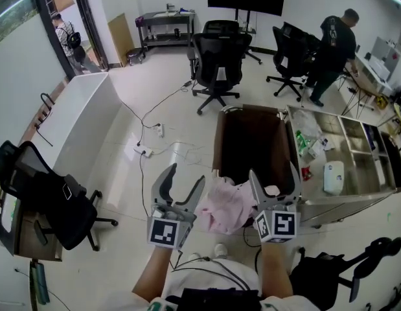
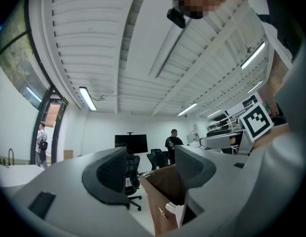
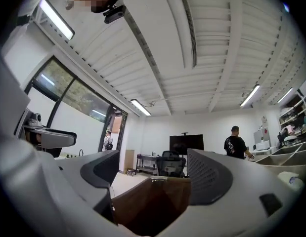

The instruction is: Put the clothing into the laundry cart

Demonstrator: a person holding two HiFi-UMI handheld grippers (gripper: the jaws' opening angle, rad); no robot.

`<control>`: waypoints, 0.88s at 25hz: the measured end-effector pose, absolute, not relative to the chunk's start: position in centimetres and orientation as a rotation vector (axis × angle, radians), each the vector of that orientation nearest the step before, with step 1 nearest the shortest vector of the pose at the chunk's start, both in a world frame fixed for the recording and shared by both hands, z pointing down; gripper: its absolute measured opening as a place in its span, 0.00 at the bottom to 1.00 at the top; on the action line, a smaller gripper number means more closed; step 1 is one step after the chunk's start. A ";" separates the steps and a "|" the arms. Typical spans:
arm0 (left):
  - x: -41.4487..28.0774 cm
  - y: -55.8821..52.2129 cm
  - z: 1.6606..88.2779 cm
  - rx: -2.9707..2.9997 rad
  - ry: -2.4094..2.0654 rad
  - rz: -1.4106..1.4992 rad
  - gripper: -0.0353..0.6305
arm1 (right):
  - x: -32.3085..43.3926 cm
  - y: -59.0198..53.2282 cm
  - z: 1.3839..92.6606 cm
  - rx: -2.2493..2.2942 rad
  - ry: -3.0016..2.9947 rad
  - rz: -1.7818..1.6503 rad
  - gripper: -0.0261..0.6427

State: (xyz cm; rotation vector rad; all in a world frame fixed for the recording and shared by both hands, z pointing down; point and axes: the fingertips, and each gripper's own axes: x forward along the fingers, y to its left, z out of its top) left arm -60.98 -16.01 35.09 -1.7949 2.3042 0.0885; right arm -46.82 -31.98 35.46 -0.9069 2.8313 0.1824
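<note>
A brown fabric laundry cart [image 1: 220,141] stands just ahead of me, its inside dark. Pink and white clothing [image 1: 223,207] lies draped over the cart's near rim, between my two grippers. My left gripper [image 1: 186,179] hangs open to the left of the clothing, with nothing between its fingers. My right gripper [image 1: 274,175] is open too, over the cart's near right corner, and holds nothing. In the left gripper view the open left gripper [image 2: 152,168] frames the cart [image 2: 160,189] and a bit of pale cloth [image 2: 175,212]. In the right gripper view the open right gripper [image 3: 152,168] looks over the cart [image 3: 153,201].
A metal shelf trolley [image 1: 355,173] with bottles and small items stands right of the cart. Black office chairs [image 1: 216,63] stand beyond it, another [image 1: 57,203] at my left. Cables and a power strip [image 1: 145,151] lie on the floor. A person [image 1: 333,47] stands at the far right.
</note>
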 end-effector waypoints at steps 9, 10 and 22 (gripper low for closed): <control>-62.5 -14.4 37.7 -1.772 2.398 0.059 0.49 | -48.8 -28.9 37.4 -0.842 2.893 0.156 0.71; -62.5 -14.5 37.8 -1.776 2.398 0.058 0.49 | -49.0 -28.8 37.4 -0.839 2.895 0.157 0.71; -62.9 -14.4 37.6 -1.776 2.391 0.054 0.49 | -50.0 -28.7 37.4 -0.802 2.895 0.167 0.71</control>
